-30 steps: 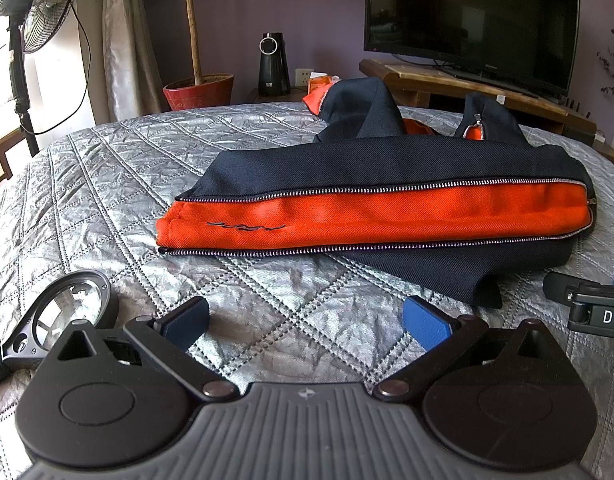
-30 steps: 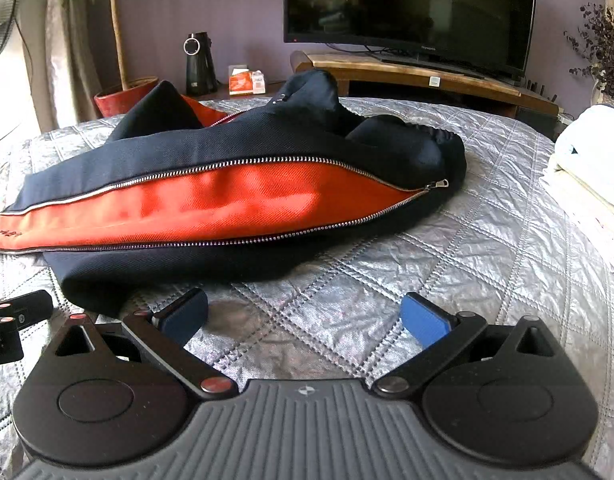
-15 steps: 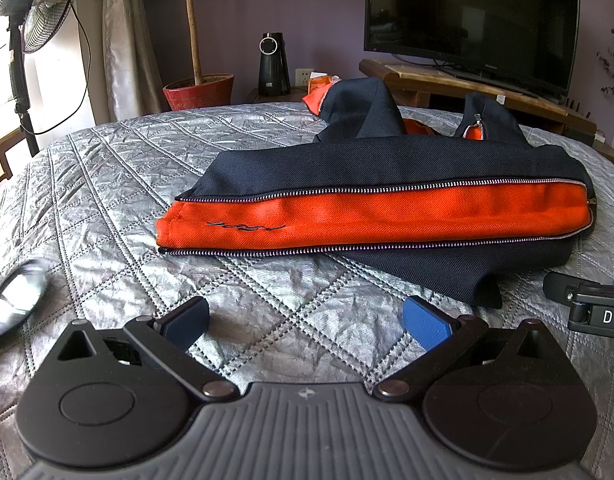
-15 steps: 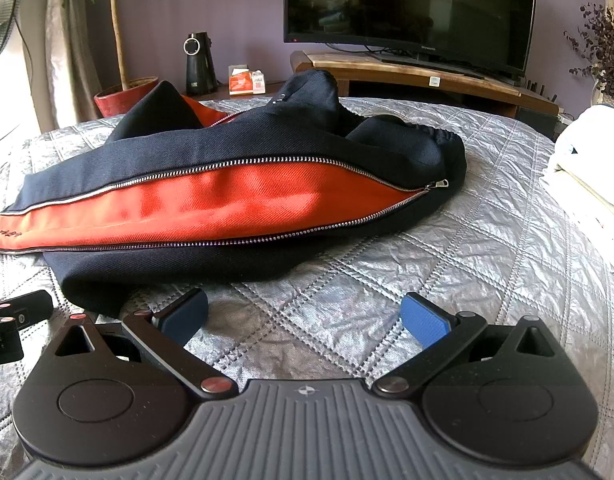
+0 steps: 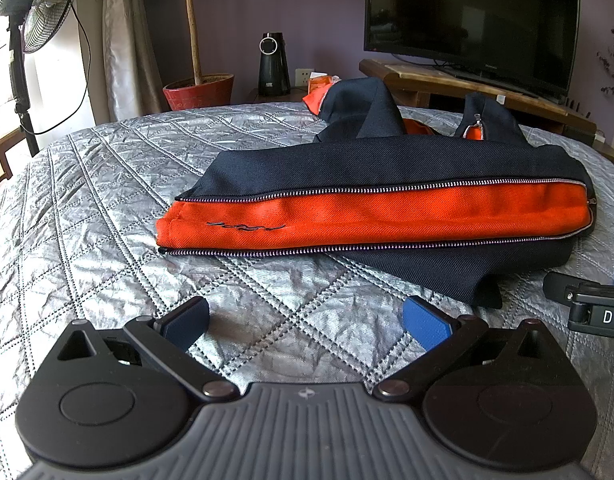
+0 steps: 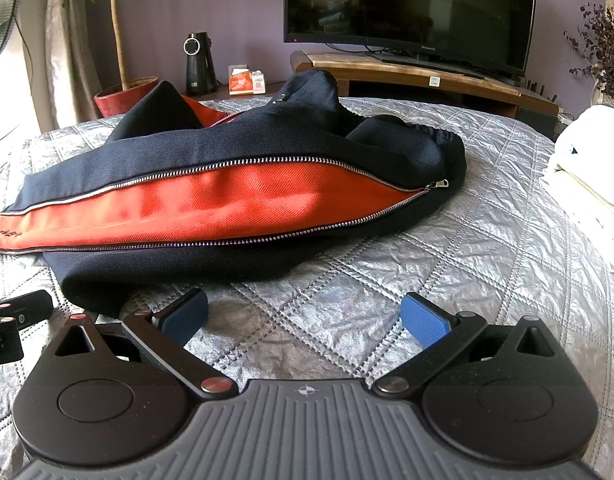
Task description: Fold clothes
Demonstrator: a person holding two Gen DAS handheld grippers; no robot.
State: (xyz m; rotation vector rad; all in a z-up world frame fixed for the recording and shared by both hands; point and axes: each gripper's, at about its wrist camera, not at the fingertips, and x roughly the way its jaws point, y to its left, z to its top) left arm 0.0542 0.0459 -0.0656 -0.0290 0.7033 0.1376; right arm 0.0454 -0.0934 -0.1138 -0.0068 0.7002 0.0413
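Two grippers rested low over a silver quilted bedspread [image 5: 107, 208], side by side and both empty. The left gripper [image 5: 305, 318] had its blue-padded fingers [image 5: 425, 320] spread wide, holding nothing, with only bare quilt between them. The right gripper [image 6: 303, 316] was likewise wide open and gripped nothing; its near finger [image 6: 183, 316] lay just in front of the garment's dark hem.

A navy jacket [image 5: 387, 160] with an orange lining [image 5: 367, 212] lay stretched across the bed just beyond both grippers, its front unzipped so that the lining showed as a long band between the two rows of zipper teeth. From the right wrist view the zipper pull [image 6: 439, 185] sat at the right end of the opening, and the rest of the jacket was bunched up behind.

Folded white linen [image 6: 591, 168] lay at the bed's right edge. Beyond the bed stood a television [image 6: 411, 12] on a wooden stand, a potted tree [image 5: 199, 88] and a pedestal fan [image 5: 35, 8].
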